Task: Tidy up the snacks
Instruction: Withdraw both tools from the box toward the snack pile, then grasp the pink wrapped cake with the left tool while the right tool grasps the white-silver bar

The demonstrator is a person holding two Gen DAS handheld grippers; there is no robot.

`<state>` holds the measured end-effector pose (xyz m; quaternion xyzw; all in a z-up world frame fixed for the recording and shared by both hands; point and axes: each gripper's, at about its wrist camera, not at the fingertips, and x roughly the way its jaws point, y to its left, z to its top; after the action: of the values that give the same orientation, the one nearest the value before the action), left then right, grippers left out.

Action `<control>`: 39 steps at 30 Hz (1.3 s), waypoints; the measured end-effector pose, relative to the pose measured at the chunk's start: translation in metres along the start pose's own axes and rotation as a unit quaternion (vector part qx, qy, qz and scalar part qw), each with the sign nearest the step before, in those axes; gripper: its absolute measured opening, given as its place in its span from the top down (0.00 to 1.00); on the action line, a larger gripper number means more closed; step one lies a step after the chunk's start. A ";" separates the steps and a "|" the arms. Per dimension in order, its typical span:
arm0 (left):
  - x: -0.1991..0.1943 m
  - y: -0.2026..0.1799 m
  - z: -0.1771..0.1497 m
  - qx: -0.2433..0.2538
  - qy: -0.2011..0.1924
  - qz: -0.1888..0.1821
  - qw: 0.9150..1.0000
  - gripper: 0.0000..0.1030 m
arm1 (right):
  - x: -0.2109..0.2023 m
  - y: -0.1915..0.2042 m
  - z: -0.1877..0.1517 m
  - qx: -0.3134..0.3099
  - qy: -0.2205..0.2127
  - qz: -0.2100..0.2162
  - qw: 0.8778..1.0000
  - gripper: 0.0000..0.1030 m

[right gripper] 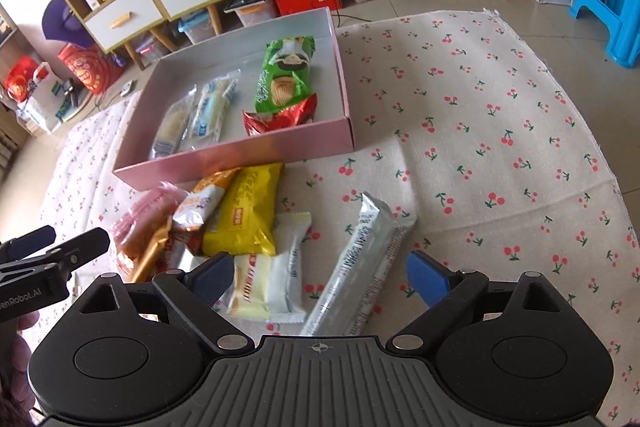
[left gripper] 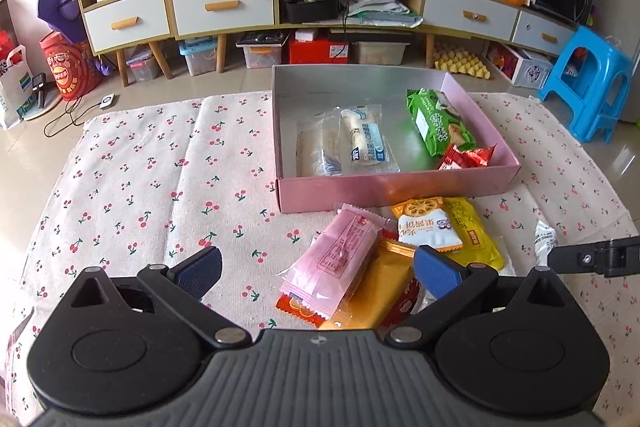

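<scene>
the cherry-print cloth (right gripper: pixel 480 115) covers the work surface, and on it sits the pink box (left gripper: pixel 400 185), open-topped and already holding a green chip pack (right gripper: pixel 286 75), two clear-wrapped white bars (left gripper: pixel 364 141) side by side and a small red sachet (left gripper: pixel 466 157) in the near corner. the step in hand looks like gathering the loose snacks lying just in front of the box's near wall and moving them inside; about half the job seems left. the left gripper (left gripper: pixel 316 273) hangs over the heap with its blue pads wide apart and nothing pressed between them; a pink wafer pack (left gripper: pixel 340 255) and an orange-gold pack (left gripper: pixel 380 291) lie under the gap. the right gripper (right gripper: pixel 320 279) also has its fingers spread wide and holds nothing, with a long silver bar (right gripper: pixel 360 259) and a white-and-yellow pack (right gripper: pixel 272 279) below it. the next move calls for lowering onto one packet only, likely the silver bar since it lies apart from the rest, closing across its narrow width, then lifting over the box wall. the yellow pack (right gripper: pixel 246 211) and orange-white pouch (left gripper: pixel 424 223) overlap their neighbours, so a pinch there may drag two at once. the two grippers are near each other, which could crowd the reach. the cabinet and the blue stool (left gripper: pixel 588 87) stand well apart.
</scene>
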<state>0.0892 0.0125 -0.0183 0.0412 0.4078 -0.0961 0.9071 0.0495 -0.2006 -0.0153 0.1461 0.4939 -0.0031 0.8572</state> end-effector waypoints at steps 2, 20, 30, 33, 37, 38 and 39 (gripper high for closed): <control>0.002 0.002 -0.003 0.008 0.005 0.002 1.000 0.01 | 0.001 -0.006 0.000 0.013 0.003 0.000 1.000 0.08; 0.027 0.010 -0.003 0.063 0.016 -0.048 0.997 0.33 | 0.024 -0.024 -0.008 0.047 0.060 -0.032 0.997 0.08; 0.035 0.006 0.003 0.066 0.043 -0.066 0.995 0.59 | 0.032 -0.018 -0.010 0.025 0.070 -0.044 0.996 0.08; 0.034 0.005 0.003 0.070 0.047 -0.063 0.994 0.61 | 0.033 -0.017 -0.010 0.021 0.069 -0.050 0.996 0.08; 0.031 0.004 0.005 0.063 0.055 -0.052 0.995 0.69 | 0.035 -0.015 -0.010 0.013 0.067 -0.059 0.996 0.08; 0.030 0.004 0.005 0.059 0.056 -0.049 0.995 0.70 | 0.035 -0.015 -0.010 0.013 0.066 -0.060 0.996 0.08; 0.030 0.005 0.005 0.055 0.057 -0.045 0.996 0.70 | 0.035 -0.016 -0.010 0.013 0.066 -0.061 0.996 0.08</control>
<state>0.1137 0.0127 -0.0373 0.0779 0.4547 -0.1565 0.8733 0.0562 -0.2080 -0.0536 0.1264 0.5571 -0.0524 0.8191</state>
